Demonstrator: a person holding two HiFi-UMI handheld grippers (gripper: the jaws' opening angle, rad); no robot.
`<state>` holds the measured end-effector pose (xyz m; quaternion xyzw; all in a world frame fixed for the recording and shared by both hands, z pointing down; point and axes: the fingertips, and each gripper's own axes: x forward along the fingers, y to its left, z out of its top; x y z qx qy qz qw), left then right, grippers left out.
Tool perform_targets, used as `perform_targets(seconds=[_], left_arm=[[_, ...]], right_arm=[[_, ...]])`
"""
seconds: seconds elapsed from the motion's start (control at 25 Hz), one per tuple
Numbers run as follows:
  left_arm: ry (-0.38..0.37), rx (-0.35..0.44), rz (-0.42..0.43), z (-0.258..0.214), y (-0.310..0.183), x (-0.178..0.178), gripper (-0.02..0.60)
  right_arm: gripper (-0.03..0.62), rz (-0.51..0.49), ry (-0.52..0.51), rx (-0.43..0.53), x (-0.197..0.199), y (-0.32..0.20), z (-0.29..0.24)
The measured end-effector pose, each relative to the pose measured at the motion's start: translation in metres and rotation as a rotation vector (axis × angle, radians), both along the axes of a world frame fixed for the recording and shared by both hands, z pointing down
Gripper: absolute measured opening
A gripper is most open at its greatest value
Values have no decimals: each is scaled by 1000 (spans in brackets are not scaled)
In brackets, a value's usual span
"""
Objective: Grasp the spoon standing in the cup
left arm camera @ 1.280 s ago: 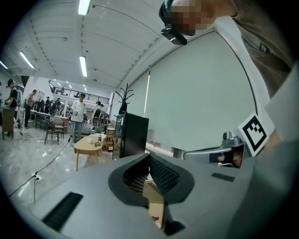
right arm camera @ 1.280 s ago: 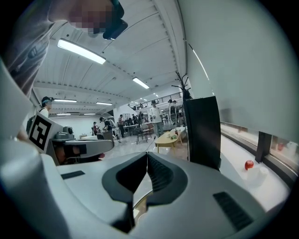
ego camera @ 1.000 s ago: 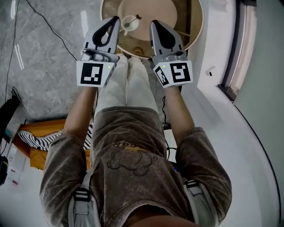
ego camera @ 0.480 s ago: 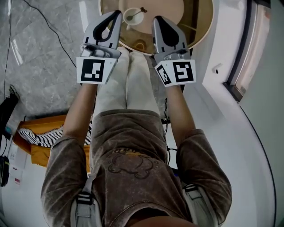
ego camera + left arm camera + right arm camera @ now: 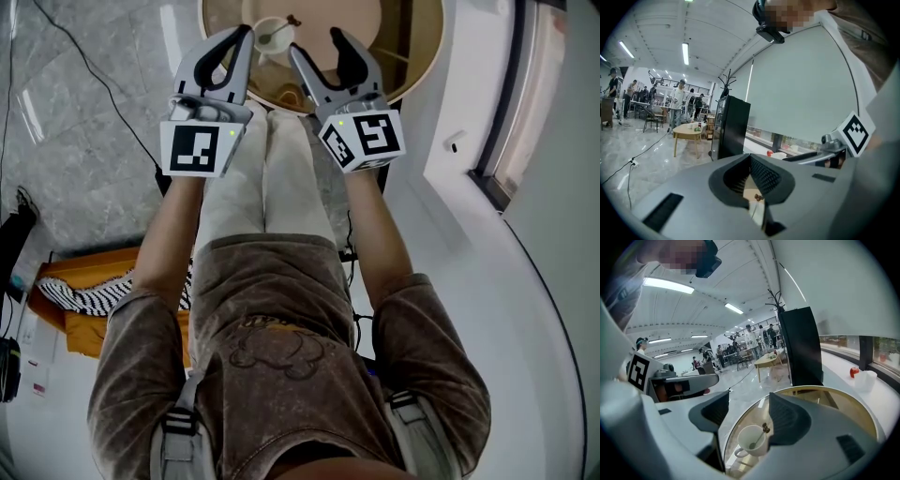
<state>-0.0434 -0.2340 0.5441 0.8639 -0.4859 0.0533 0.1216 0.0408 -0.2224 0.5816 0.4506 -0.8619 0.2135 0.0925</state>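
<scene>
Two tongs at the round table: left tongs pressed together just beside the white cup, right tongs just spread wide, pinching nothing. The spoon leans in that cup. Grey marble floor, white window ledge.

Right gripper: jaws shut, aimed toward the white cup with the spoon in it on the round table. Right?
Not shut. The right gripper is open: the right gripper view shows its jaws wide apart, having just been opening, with nothing between them. The rest stands: it is aimed toward the white cup with the spoon in it on the round table.
</scene>
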Motion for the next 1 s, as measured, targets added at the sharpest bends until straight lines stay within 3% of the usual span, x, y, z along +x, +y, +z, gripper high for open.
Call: perform_targets(seconds=[0.36,1.0], left_arm=[[-10,-1,15,2,3,3,17],[-26,-37,41,23,5,8,17]], right_arm=[[259,-31,77,-124,2,-7,75],[212,-40,95,-304,-5,-38,167]])
